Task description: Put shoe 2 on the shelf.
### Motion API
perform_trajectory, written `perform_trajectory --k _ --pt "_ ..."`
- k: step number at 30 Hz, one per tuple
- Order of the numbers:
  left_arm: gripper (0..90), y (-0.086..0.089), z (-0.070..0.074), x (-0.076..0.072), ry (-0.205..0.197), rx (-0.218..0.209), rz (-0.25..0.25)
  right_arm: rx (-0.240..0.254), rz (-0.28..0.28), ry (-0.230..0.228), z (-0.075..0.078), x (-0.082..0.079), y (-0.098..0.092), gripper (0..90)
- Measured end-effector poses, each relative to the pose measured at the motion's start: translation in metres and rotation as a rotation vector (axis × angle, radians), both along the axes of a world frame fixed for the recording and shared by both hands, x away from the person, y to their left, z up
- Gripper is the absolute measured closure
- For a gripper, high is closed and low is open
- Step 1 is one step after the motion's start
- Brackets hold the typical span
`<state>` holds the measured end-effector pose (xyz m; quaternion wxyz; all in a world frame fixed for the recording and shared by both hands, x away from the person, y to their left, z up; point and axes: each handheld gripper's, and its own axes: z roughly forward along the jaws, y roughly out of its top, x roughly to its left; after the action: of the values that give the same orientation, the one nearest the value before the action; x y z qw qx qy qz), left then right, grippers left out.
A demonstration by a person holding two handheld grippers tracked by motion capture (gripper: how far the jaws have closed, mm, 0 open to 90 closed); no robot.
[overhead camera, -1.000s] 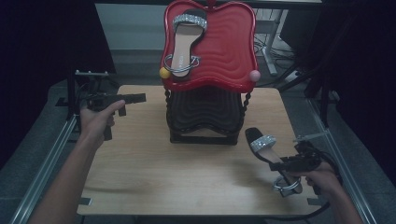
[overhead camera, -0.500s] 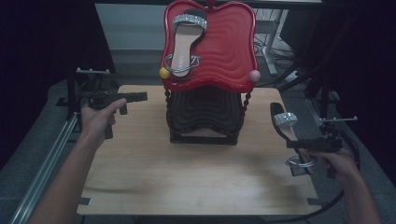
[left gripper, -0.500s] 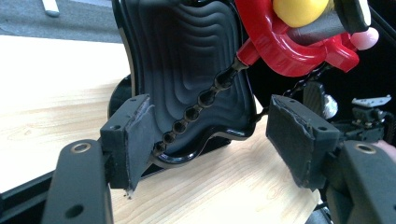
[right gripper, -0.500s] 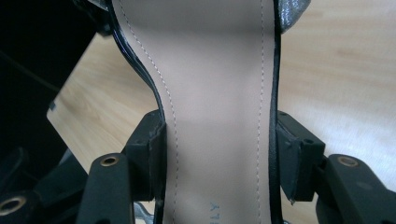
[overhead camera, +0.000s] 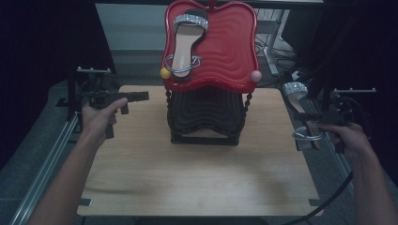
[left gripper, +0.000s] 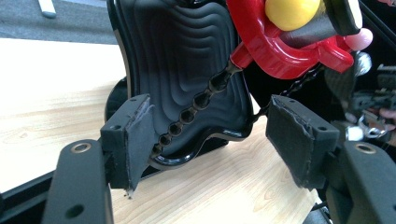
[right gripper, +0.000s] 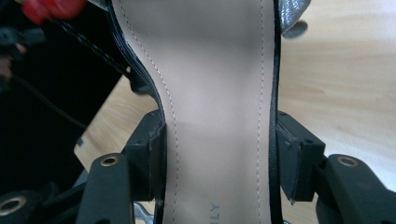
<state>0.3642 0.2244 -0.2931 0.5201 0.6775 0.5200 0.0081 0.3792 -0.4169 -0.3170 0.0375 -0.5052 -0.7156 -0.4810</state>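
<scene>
A two-tier stand sits at the far middle of the wooden table, a red apple-shaped tray above a black one. One tan sandal with a glittery strap lies on the red tray. My right gripper is shut on the sole of a matching sandal, held up in the air by the table's right edge. My left gripper stands open and empty at the left, level, pointing at the stand's black tier.
A yellow ball and a pink ball cap the red tray's lower corners. Metal rails run along the table's left side. A black cable trails from the right gripper. Dark equipment surrounds the table.
My right gripper has lifted the sandal from low at the table's front right, up and farther back along the right edge. The left hand has kept still.
</scene>
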Motion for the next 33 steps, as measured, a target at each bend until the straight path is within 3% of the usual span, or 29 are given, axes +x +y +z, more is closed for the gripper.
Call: perform_trajectory --k 6,16,26,33 --pt "32.2 0.0 -0.001 0.001 -0.001 0.005 -0.003 0.024 -0.001 -0.028 0.031 0.016 0.009 42.2" --pt "32.2 -0.001 0.001 0.003 -0.004 -0.001 -0.004 0.028 0.004 -0.063 0.066 0.031 0.027 42.1" --pt "32.4 0.001 0.004 0.003 -0.012 -0.002 -0.01 0.035 0.025 -0.107 0.121 0.046 0.067 42.1" --pt "32.4 0.0 0.003 0.004 -0.013 -0.006 -0.014 0.027 0.034 -0.118 0.146 0.055 0.097 42.2"
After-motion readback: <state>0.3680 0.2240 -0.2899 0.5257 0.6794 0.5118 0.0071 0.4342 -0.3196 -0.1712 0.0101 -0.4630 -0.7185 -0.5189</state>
